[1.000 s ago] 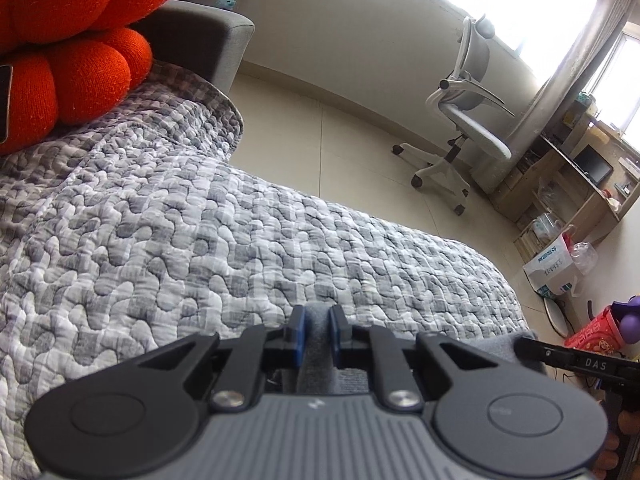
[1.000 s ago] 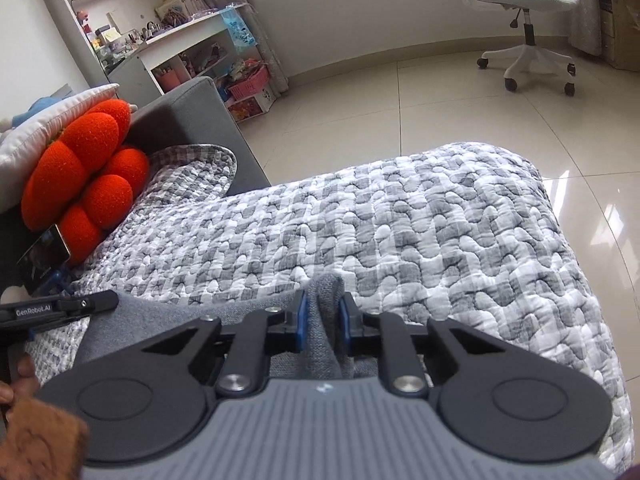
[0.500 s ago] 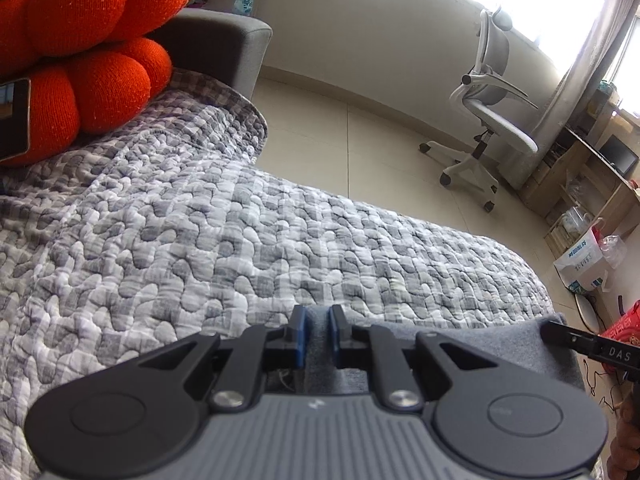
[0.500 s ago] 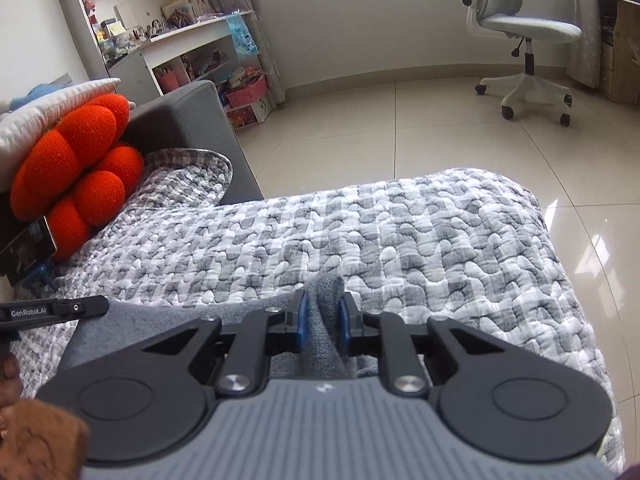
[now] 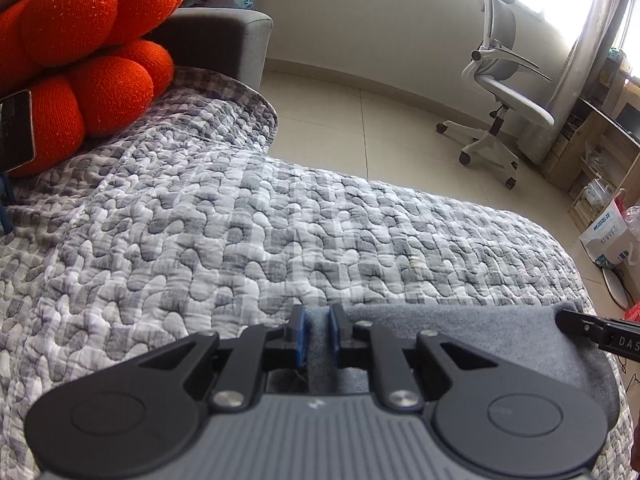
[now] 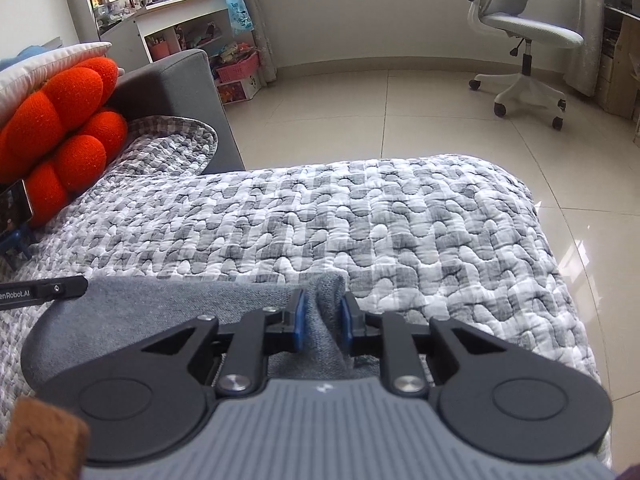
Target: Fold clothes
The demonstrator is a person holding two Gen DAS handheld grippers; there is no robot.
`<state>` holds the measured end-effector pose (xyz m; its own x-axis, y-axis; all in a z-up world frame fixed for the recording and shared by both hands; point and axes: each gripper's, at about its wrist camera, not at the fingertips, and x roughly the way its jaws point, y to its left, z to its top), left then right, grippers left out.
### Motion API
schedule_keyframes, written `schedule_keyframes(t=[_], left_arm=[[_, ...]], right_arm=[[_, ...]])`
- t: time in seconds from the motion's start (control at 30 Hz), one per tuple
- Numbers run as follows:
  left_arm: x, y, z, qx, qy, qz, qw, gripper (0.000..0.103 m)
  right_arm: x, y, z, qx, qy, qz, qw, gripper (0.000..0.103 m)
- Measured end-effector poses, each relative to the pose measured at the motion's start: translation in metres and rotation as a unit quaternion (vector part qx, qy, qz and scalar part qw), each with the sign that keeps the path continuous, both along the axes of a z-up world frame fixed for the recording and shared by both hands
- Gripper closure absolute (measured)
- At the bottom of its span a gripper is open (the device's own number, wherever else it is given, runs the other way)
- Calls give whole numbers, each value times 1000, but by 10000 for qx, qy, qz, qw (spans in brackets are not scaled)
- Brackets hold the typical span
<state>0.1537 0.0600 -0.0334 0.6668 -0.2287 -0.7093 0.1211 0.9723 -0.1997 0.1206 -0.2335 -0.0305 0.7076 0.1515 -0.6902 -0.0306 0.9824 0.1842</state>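
Note:
A grey garment [image 5: 460,322] lies on the checked grey-and-white quilt [image 5: 240,220] with its far edge stretched between both grippers. My left gripper [image 5: 318,322] is shut on a fold of that edge, which shows between the blue pads. The right gripper's black finger [image 5: 592,332] shows at the garment's right corner. In the right wrist view my right gripper [image 6: 322,314] is shut on a bunched corner of the grey garment [image 6: 168,300]. The left gripper's finger [image 6: 44,290] shows at the left. Most of the garment is hidden under the gripper bodies.
An orange lobed cushion [image 6: 68,120] with a phone [image 5: 14,132] propped on it sits at the left by the grey sofa arm [image 6: 176,80]. Beyond the quilt [image 6: 400,220] is tiled floor with a white office chair [image 6: 524,40], shelves [image 6: 180,20] and a box [image 5: 608,236].
Both grippers kept hold of the grey garment and sank a little toward the quilt. More of the garment's edge now shows stretched flat between them.

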Motion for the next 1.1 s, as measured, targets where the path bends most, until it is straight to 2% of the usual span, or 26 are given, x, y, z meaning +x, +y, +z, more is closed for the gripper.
schedule_keyframes(t=[0.07,0.27,0.37,0.57,0.6,0.63,0.67,0.7,0.97,1.1], left_arm=[[1,1,0,-38,22,18,10000,89],[1,3,1,-117,67,72,9999,87],[1,1,1,-77,53,140,9999,87],[0,-4,5,-25,73,324,9994,87],[0,-3,7,-53,87,343,9994,86],[0,-1,8,-81,107,348,9993,82],[-1,1,9,-85,111,372,9992,78],[-2,4,11,-78,100,413,9991,71],[-6,37,18,-205,41,766,9968,71],[-14,36,19,-429,57,646,9970,71]], right_arm=[[-1,-1,0,-12,64,-14,10000,71],[-7,-4,3,-20,55,-5,10000,71],[-8,-1,0,-162,38,114,9998,80],[-5,6,3,-237,46,-109,9996,81],[-5,7,3,-268,48,-128,9995,80],[-6,8,4,-321,32,-140,9994,78],[-8,8,5,-374,17,-151,9992,69],[-9,8,7,-415,2,-152,9990,64],[-24,-5,19,-509,-107,-70,9986,64],[-32,-1,23,-698,-153,202,9972,64]])
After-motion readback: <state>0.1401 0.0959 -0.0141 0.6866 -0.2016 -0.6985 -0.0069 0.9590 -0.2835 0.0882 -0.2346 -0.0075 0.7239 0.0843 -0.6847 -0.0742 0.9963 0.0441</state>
